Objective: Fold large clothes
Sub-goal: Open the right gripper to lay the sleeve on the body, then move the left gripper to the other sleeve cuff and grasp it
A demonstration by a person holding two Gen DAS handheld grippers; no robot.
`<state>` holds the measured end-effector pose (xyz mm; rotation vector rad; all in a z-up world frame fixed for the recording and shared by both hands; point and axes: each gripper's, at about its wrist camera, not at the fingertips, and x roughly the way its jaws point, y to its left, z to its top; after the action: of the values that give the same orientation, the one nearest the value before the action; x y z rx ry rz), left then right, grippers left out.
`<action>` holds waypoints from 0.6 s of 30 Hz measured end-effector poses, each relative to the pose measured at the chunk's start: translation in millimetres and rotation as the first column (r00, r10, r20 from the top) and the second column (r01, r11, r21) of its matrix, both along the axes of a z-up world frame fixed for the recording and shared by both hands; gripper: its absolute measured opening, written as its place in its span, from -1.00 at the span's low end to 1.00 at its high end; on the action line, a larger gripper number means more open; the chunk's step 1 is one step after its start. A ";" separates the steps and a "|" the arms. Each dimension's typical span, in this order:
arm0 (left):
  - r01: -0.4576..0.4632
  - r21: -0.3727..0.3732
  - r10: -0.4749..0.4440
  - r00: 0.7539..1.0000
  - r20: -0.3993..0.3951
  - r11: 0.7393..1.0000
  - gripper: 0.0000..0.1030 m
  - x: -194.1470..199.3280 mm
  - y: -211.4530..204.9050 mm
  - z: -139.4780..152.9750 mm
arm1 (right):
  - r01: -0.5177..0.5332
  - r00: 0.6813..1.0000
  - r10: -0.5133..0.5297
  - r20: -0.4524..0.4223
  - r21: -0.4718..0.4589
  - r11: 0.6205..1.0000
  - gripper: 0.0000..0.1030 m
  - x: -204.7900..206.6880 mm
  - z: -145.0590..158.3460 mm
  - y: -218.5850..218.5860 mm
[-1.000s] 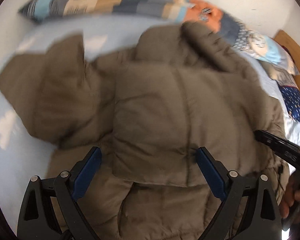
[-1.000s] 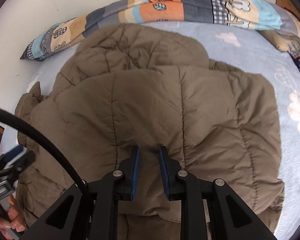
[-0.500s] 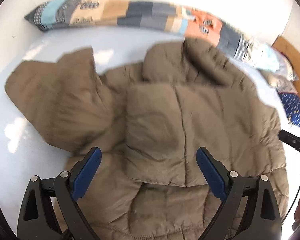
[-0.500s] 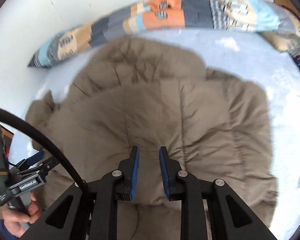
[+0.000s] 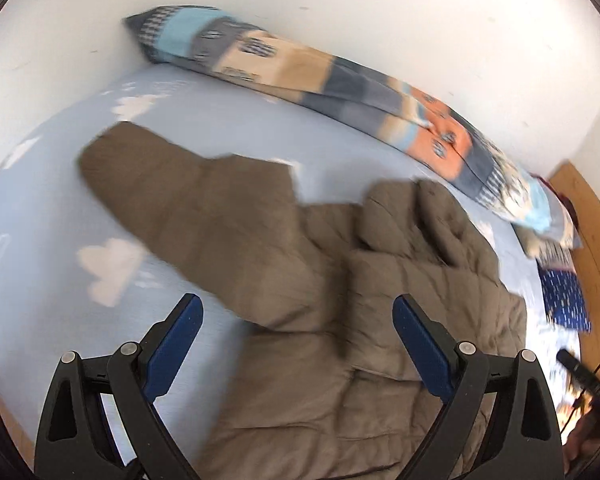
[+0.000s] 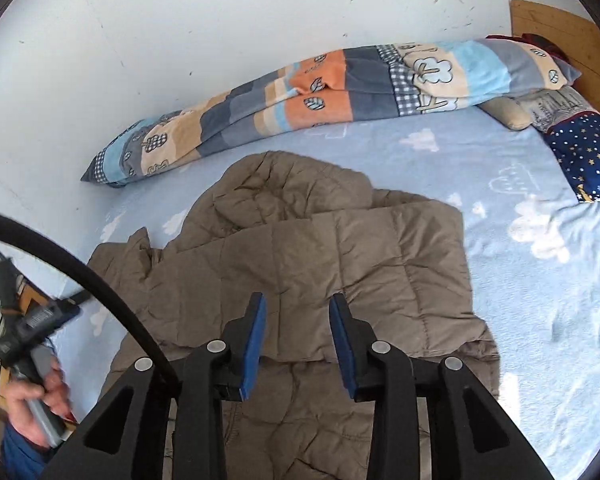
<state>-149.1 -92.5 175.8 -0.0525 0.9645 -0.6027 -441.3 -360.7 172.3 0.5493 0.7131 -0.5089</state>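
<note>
**A:** Left wrist view first. What's in front of me?

**B:** The jacket (image 5: 340, 300) lies on the bed (image 5: 40, 240), below and ahead of your left hand-held gripper (image 5: 296, 344). Its blue pads stand wide apart with nothing between them. One sleeve (image 5: 172, 196) is unfolded, running from the body out to the far left. That long axis is what I judge the next fold turns on. The picture is blurred, so I can't read the cuff.

**A:** And the right wrist view?

**B:** Here the jacket (image 6: 300, 280) sits centred under my right hand-held gripper (image 6: 296, 344). Its jaws have just been opening and now stand a little apart, empty, clear of the fabric. The right side looks already folded over the body; its near edge crosses just beyond the pads. The loose sleeve (image 6: 120, 256) pokes out on the left, near your hand (image 6: 36, 396).

**A:** So which arm goes?

**B:** I'd say the left, it's nearer that sleeve.
</note>
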 end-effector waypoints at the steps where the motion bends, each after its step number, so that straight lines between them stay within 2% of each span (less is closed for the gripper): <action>1: -0.022 -0.012 0.022 1.000 -0.009 1.000 0.85 8.6 13.8 2.2 | -0.009 1.000 0.009 -0.007 -0.001 1.000 -0.31 0.6 -0.9 0.1; 4: -0.133 -0.037 0.130 0.989 -0.072 0.990 0.85 39.1 55.2 -3.9 | -0.027 1.000 0.027 -0.012 0.001 1.000 -0.30 4.2 -4.7 -1.2; 7: -0.234 -0.063 0.220 0.959 -0.178 0.970 0.85 69.6 89.0 -23.3 | -0.037 0.999 0.037 -0.011 0.012 0.999 -0.30 6.4 -8.2 -4.2; 12: -0.332 -0.025 0.322 0.929 -0.183 0.943 0.85 101.7 115.7 -42.2 | -0.061 0.998 0.061 -0.018 0.006 0.998 -0.30 7.5 -10.7 -1.1; 16: -0.380 -0.070 0.356 0.906 -0.230 0.922 0.85 124.5 136.4 -54.6 | -0.080 0.996 0.080 -0.036 -0.003 0.997 -0.30 7.7 -14.0 3.2; 18: -0.385 -0.085 0.356 0.904 -0.238 0.919 0.85 138.7 144.8 -57.7 | -0.084 0.996 0.084 -0.037 -0.003 0.996 -0.29 6.9 -15.5 4.2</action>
<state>-10.4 52.3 118.1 -0.4195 1.0917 -0.3076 -434.4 -356.5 156.7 0.5048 0.7671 -0.4429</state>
